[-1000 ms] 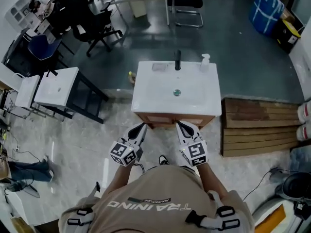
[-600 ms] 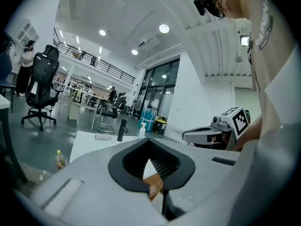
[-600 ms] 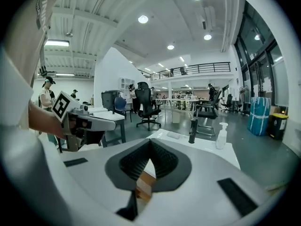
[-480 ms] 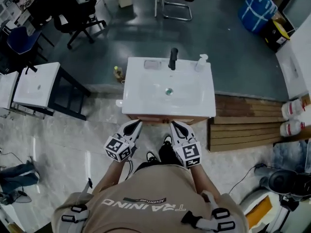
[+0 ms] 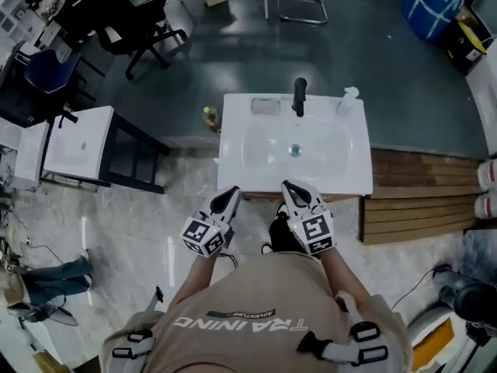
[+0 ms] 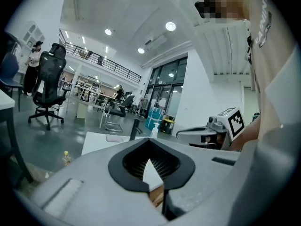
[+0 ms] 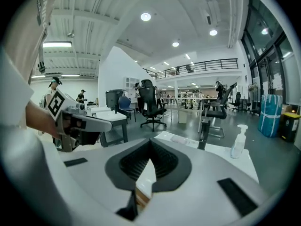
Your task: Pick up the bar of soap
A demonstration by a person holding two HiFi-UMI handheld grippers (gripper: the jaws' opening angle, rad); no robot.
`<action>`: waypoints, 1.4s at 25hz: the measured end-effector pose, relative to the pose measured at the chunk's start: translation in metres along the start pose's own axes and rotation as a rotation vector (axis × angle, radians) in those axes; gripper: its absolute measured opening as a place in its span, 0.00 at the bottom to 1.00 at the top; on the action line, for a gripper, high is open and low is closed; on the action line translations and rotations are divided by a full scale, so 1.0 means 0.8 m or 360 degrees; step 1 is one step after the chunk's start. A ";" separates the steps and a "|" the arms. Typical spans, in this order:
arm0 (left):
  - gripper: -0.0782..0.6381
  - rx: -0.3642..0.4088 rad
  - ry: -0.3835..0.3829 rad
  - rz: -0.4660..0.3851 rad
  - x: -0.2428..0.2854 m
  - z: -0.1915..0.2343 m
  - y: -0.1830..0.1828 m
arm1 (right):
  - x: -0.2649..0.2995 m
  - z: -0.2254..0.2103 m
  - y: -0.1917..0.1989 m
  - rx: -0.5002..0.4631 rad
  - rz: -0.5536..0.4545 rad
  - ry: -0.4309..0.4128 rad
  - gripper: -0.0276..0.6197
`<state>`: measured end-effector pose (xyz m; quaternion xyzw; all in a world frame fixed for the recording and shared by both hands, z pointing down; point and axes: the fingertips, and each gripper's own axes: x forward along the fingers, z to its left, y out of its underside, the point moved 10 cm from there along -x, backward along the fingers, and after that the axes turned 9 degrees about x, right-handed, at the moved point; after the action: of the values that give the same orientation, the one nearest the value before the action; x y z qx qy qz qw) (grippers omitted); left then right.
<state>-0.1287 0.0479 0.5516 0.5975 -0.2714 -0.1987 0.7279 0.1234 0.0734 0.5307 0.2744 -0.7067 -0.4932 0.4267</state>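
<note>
The bar of soap (image 5: 265, 106) is a pale block on a dish at the back left corner of the white sink unit (image 5: 345, 169). It also shows small in the left gripper view (image 6: 114, 138) and in the right gripper view (image 7: 181, 139). My left gripper (image 5: 229, 198) and right gripper (image 5: 289, 186) are held side by side at the sink's front edge, well short of the soap. Both are shut with nothing between their jaws, as the left gripper (image 6: 149, 140) and right gripper (image 7: 150, 140) show in their own views.
A black faucet (image 5: 300, 97) and a pump bottle (image 5: 347, 99) stand along the sink's back edge. A wooden pallet (image 5: 419, 200) lies to the right, a white-topped black-framed table (image 5: 78, 142) to the left. A small bottle (image 5: 210, 117) stands on the floor by the sink.
The head view has swung, so the sink sits further right in it. Both grippers stay shut at the sink's front edge.
</note>
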 end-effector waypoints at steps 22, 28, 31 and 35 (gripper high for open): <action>0.11 0.0063 -0.0122 0.0049 0.115 0.106 -0.069 | 0.151 -0.120 -0.026 0.0139 0.0057 -0.0120 0.05; 0.11 0.0075 -0.0029 0.0025 0.136 0.145 -0.076 | 0.172 -0.124 -0.040 0.0126 0.0036 -0.0014 0.05; 0.11 0.0074 0.0057 0.0002 0.141 0.161 -0.084 | 0.173 -0.111 -0.055 0.0120 0.0025 0.0061 0.05; 0.11 0.0130 0.0162 -0.0059 0.161 0.193 -0.104 | 0.191 -0.107 -0.081 0.0073 0.0023 0.0161 0.05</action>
<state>-0.1238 -0.1661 0.5123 0.6410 -0.2307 -0.1702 0.7120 0.1216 -0.1133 0.5341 0.3036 -0.6973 -0.4592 0.4591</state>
